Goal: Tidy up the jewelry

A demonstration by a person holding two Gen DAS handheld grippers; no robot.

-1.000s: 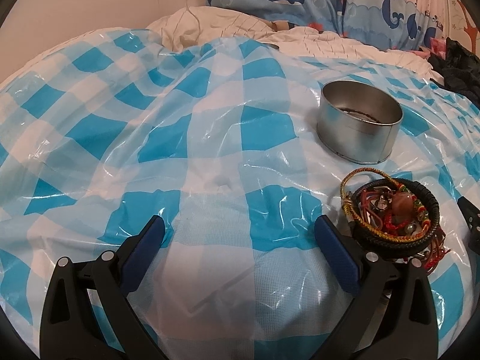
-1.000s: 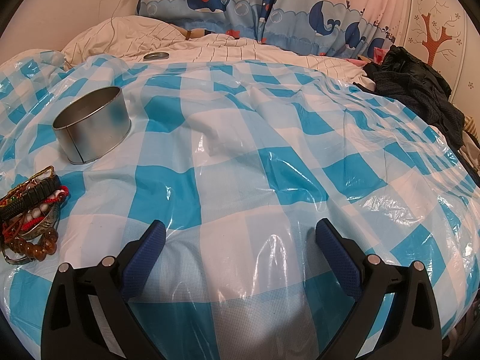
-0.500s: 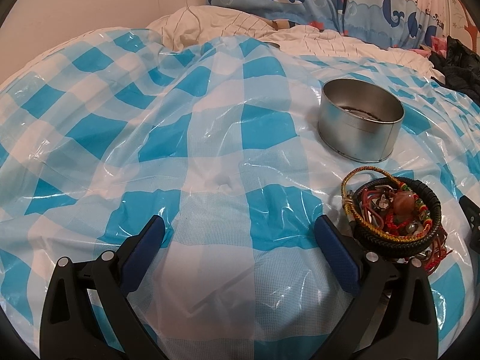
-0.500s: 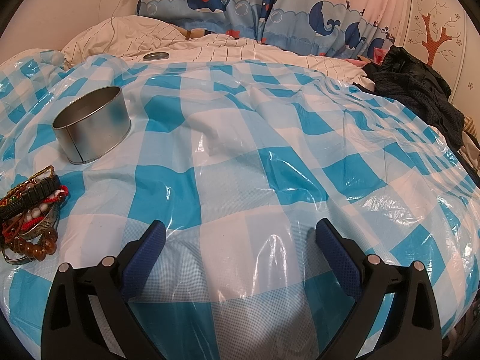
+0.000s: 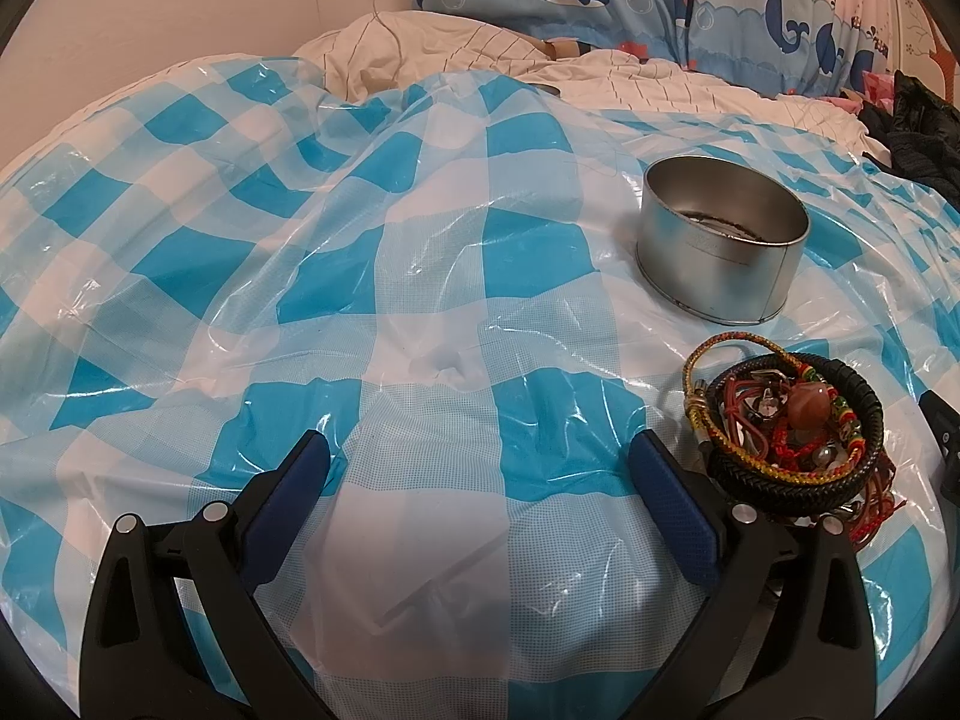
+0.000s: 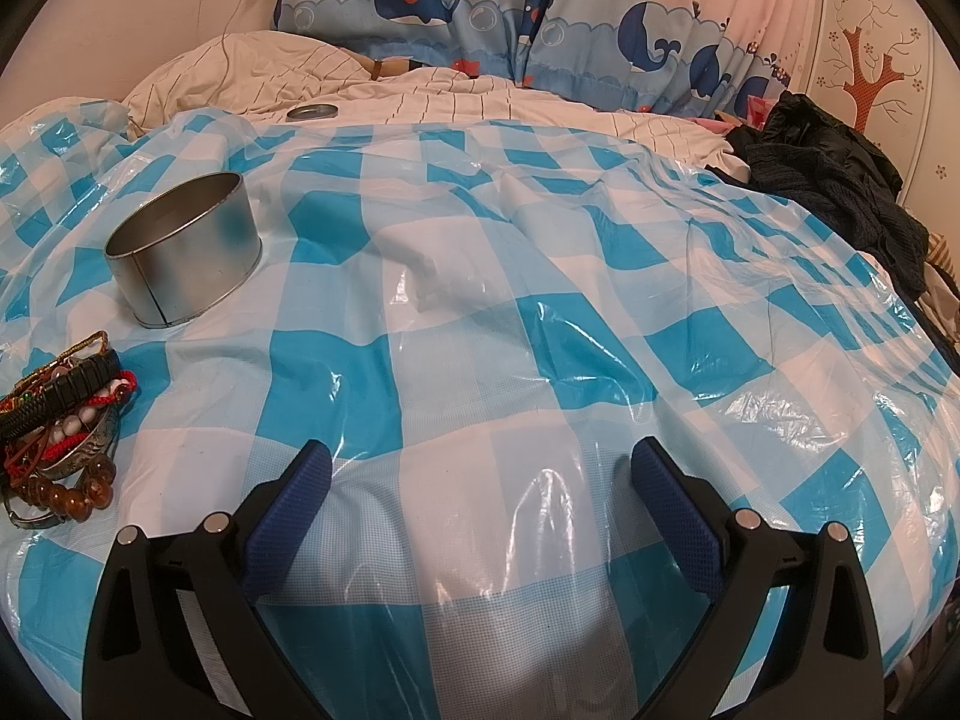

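Both grippers hover low over the blue-and-white checkered plastic sheet (image 5: 420,252), fingers spread wide, nothing between them. Left gripper (image 5: 480,456) sits bottom centre of its view, right gripper (image 6: 480,459) likewise. Pile of bracelets (image 5: 792,438) lies lower right in the left view, just beside the left gripper's right finger: black braided band, multicolour cord, red strings, beads. Round metal tin (image 5: 720,255) stands upright behind it, near but apart. In the right view the pile (image 6: 60,420) is at the left edge, tin (image 6: 186,249) upper left.
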